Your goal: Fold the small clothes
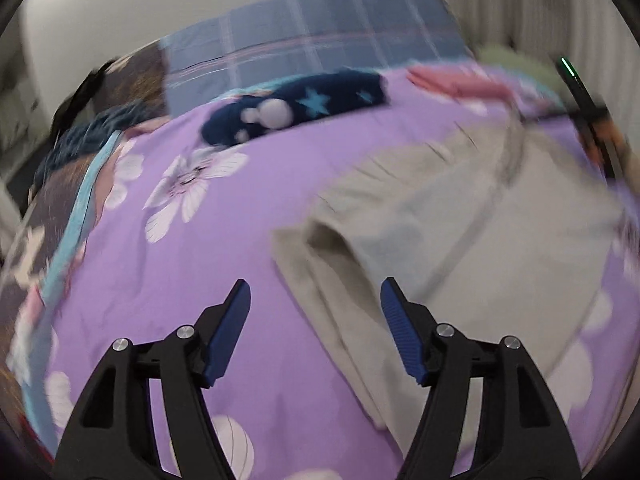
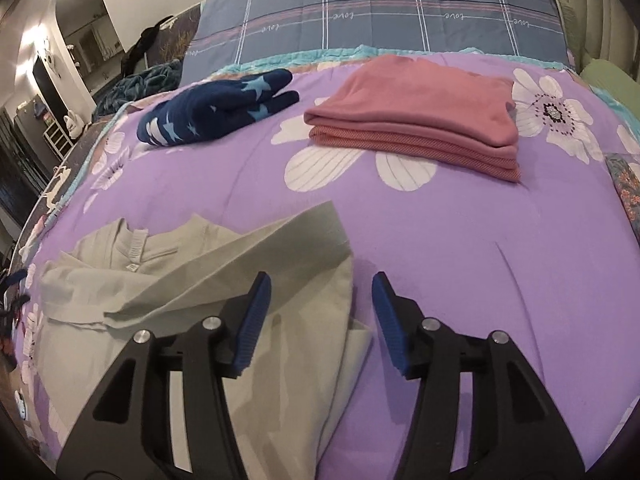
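A pale grey-beige small garment (image 1: pixel 460 232) lies partly folded on the purple floral bedspread (image 1: pixel 224 240). It also shows in the right wrist view (image 2: pixel 192 280), collar at the far left, one flap folded over. My left gripper (image 1: pixel 316 292) is open and empty, hovering over the garment's left edge. My right gripper (image 2: pixel 320 288) is open and empty over the garment's right edge. The other gripper (image 1: pixel 588 120) shows at the far right of the blurred left wrist view.
A folded pink garment (image 2: pixel 420 108) and a dark blue garment with stars (image 2: pixel 216 108) lie farther back on the bed. A blue plaid quilt (image 2: pixel 380 12) lies behind them. A green cushion (image 2: pixel 612 80) is at the right edge.
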`<act>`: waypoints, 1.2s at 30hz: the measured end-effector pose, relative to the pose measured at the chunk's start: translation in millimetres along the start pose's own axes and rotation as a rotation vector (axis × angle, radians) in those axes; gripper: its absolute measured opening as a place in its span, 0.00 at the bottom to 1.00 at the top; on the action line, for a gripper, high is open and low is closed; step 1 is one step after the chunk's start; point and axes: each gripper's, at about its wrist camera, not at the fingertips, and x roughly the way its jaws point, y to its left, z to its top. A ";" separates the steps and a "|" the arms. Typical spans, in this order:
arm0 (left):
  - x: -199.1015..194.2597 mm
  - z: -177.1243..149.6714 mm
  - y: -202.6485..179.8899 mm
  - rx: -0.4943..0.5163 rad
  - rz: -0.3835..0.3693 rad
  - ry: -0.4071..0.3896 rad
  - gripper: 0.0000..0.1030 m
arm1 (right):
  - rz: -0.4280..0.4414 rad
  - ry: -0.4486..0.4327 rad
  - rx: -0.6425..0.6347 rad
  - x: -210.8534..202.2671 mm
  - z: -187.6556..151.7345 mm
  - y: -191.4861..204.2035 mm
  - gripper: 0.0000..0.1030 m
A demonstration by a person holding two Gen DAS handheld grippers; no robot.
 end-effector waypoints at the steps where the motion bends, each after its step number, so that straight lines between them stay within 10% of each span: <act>1: 0.3 -2.2 -9.9 0.052 -0.002 0.003 0.66 | -0.002 0.000 0.003 1.2 -0.3 0.0 0.53; 7: 45.9 -1.4 -54.8 0.373 0.203 0.057 0.69 | -0.001 -0.004 0.022 -2.0 -0.3 1.3 0.54; 12: 75.6 47.4 -29.4 0.282 0.313 -0.064 0.69 | -0.019 -0.006 0.031 -4.5 -1.0 -2.3 0.56; 17: 112.4 95.8 50.9 -0.155 0.138 -0.023 0.69 | -0.012 -0.010 0.100 -2.4 2.0 -14.0 0.56; 26: 138.0 85.8 51.2 -0.283 -0.180 0.054 0.68 | 0.044 -0.014 0.139 3.3 7.3 -22.1 0.56; 28: 145.8 86.8 48.6 -0.297 -0.189 0.075 0.59 | 0.076 -0.021 0.148 5.4 11.5 -21.5 0.54; 32: 149.1 90.2 51.7 -0.342 -0.202 0.076 0.04 | 0.121 -0.003 0.156 10.6 17.3 -18.3 0.28; 34: 130.6 94.2 56.1 -0.352 -0.142 -0.004 0.04 | 0.123 0.008 0.155 12.8 18.5 -15.9 0.04; 36: 101.2 95.4 64.0 -0.391 -0.134 -0.113 0.03 | 0.142 -0.065 0.175 2.1 19.5 -16.0 0.04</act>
